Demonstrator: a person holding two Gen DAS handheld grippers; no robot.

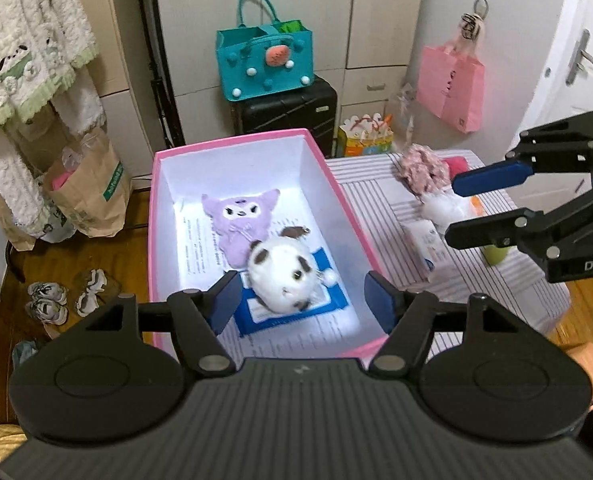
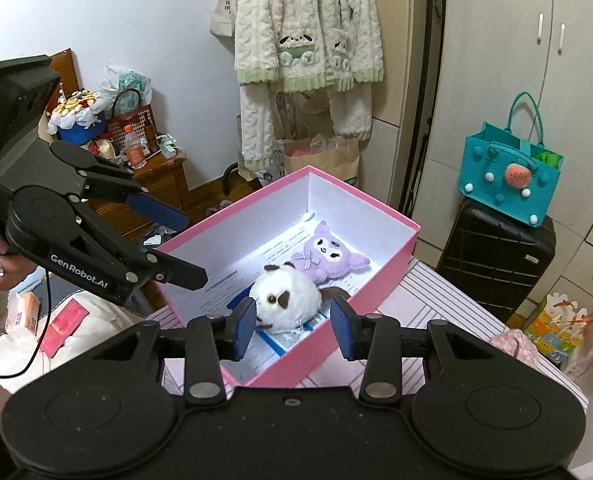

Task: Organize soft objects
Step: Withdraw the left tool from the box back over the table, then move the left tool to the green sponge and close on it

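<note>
A pink box with white inside stands on a striped table. In it lie a purple plush and a white-and-brown round plush on a blue packet. My left gripper is open and empty above the box's near end. My right gripper is open and empty over the table, beside a pink floral soft item and a white plush. In the right wrist view the box, both plushes, right gripper and left gripper show.
A small white carton and a green object lie on the table. Behind stand a black suitcase with a teal bag, a pink bag, paper bags and shoes on the floor.
</note>
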